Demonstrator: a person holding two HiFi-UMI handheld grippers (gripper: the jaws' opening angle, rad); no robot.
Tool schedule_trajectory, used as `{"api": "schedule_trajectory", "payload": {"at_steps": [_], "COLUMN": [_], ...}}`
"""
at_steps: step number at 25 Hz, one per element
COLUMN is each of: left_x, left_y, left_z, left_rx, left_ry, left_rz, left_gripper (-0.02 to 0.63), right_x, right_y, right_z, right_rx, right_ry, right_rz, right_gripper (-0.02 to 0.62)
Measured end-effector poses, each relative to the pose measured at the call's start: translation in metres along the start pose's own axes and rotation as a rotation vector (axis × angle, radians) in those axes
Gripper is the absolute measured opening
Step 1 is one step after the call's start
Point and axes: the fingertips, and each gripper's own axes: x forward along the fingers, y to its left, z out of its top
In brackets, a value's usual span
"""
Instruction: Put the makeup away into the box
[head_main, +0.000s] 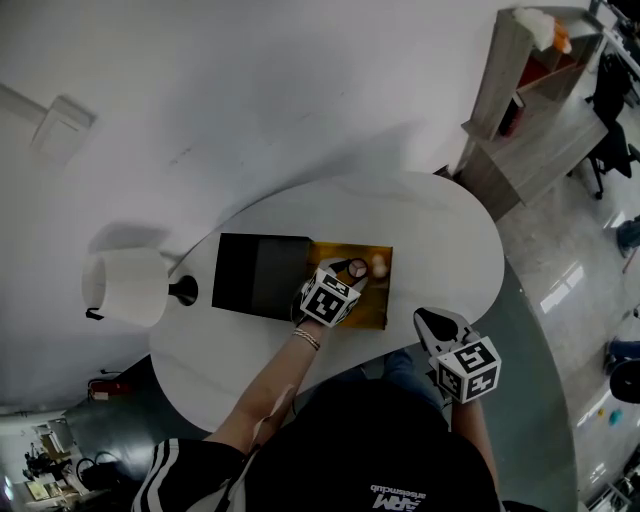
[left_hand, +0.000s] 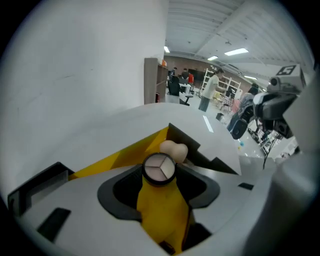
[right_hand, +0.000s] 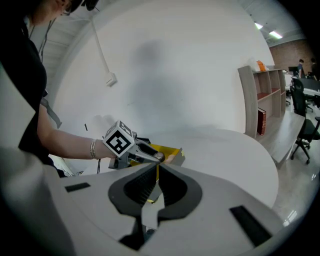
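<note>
The left gripper (left_hand: 159, 176) is clamped on a small round eyeshadow compact (left_hand: 159, 168), one jaw pressing on each side of its rim. The compact has a thick black rim. Its face is split into three wedges of pale shades that meet at the centre, one near white and the others soft greyish beige. It sits right at the jaw tips, face toward the gripper's camera, with the yellow inside of the open box (left_hand: 116, 157) directly beneath and behind it.

Just beyond the tips, almost touching the far edge of the compact, lies a beige egg-shaped makeup sponge (left_hand: 173, 148) on the box floor.

In the head view the left gripper reaches over the box's yellow compartment, and the box's black lid (head_main: 258, 276) lies flat to the gripper's left.

The right gripper (right_hand: 155, 169) has its jaws closed together with nothing between them. It hangs to the right of the box, well apart from it, over the near edge of the white table (head_main: 440, 240), and points toward the left gripper and the compact.
</note>
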Motion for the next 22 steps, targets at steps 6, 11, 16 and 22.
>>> {"api": "schedule_trajectory", "payload": {"at_steps": [6, 11, 16, 22], "left_x": [0.005, 0.008, 0.011, 0.012], "left_y": [-0.035, -0.060, -0.070, -0.071], "left_z": [-0.022, -0.034, -0.038, -0.039], "left_rx": [0.166, 0.278, 0.295, 0.301], "left_ry": [0.147, 0.195, 0.206, 0.207], "left_rz": [-0.113, -0.204, -0.242, -0.246], "left_gripper": [0.224, 0.224, 0.224, 0.224], "right_x": [-0.003, -0.004, -0.003, 0.001], "right_y": [-0.005, -0.007, -0.007, -0.004], "right_z": [0.002, 0.002, 0.005, 0.006], "right_rx": [0.006, 0.004, 0.008, 0.004], "right_ry": [-0.007, -0.006, -0.009, -0.006], "right_rz": [-0.001, -0.002, 0.000, 0.010], "right_gripper": [0.029, 0.029, 0.029, 0.029]}}
